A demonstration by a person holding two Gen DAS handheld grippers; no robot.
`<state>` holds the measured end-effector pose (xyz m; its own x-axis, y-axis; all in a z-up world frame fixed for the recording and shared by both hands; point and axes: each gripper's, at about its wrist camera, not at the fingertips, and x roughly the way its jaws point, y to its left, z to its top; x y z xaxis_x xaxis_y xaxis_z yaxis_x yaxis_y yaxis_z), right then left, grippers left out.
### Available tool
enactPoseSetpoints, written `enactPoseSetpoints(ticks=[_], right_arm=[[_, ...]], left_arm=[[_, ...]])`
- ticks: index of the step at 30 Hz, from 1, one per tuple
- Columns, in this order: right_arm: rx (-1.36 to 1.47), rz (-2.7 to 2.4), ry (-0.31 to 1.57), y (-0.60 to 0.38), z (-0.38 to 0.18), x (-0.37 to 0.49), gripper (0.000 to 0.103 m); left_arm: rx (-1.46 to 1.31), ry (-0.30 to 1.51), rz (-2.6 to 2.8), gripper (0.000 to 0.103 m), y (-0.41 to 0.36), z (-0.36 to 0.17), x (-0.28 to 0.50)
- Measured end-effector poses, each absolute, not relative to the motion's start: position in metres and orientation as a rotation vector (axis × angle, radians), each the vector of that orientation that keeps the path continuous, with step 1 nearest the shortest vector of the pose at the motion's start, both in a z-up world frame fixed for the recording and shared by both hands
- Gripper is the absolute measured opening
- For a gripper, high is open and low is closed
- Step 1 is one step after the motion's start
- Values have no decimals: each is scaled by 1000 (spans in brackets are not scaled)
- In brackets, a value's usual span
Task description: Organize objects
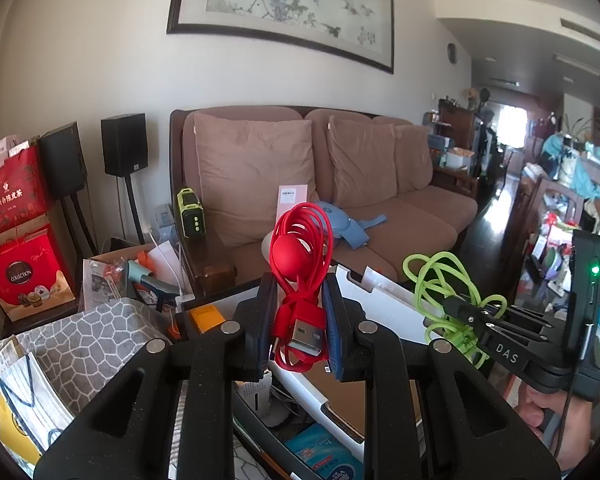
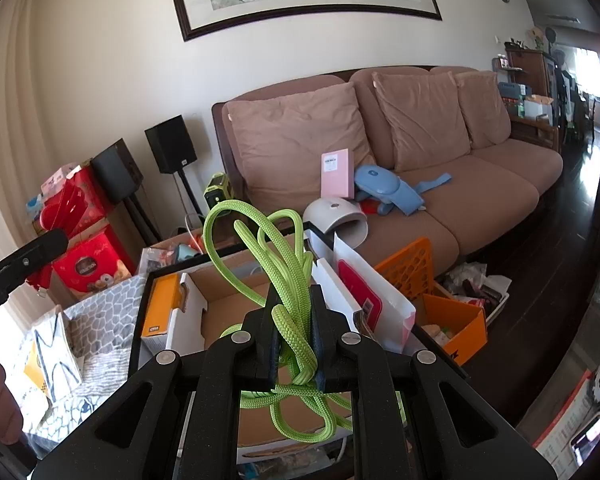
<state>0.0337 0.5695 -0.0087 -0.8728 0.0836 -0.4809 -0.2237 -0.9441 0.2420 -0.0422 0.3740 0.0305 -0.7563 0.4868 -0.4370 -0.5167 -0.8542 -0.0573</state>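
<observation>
My left gripper (image 1: pixel 296 320) is shut on a coiled red USB cable (image 1: pixel 300 256), whose loops and round red clasp stick up above the fingers while the silver plug shows between them. Over in the same view the right gripper (image 1: pixel 466 314) pinches a bundle of lime-green braided cable (image 1: pixel 440 280). In the right wrist view that gripper (image 2: pixel 294 328) is shut on the green cable (image 2: pixel 284 264), with loops rising above and hanging below the pads. Both bundles hang over an open black-rimmed box (image 2: pixel 148 280) that holds a cardboard tray (image 2: pixel 228 312).
A brown sofa (image 2: pixel 460 208) stands behind with a pink box (image 2: pixel 336 174), a blue item (image 2: pixel 388 188) and a white dome-shaped device (image 2: pixel 336 216). An orange crate (image 2: pixel 412 268) lies right of the box. A grey-patterned fabric bin (image 1: pixel 84 332) with packets sits on the left.
</observation>
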Motion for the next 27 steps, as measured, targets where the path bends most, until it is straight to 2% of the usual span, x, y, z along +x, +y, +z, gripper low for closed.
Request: enactPoseSetpoints(ticks=[27], right_arm=[[-734, 2859, 432, 568, -10, 31, 12]], left_arm=[[-647, 97, 2506, 21, 390, 16, -47]])
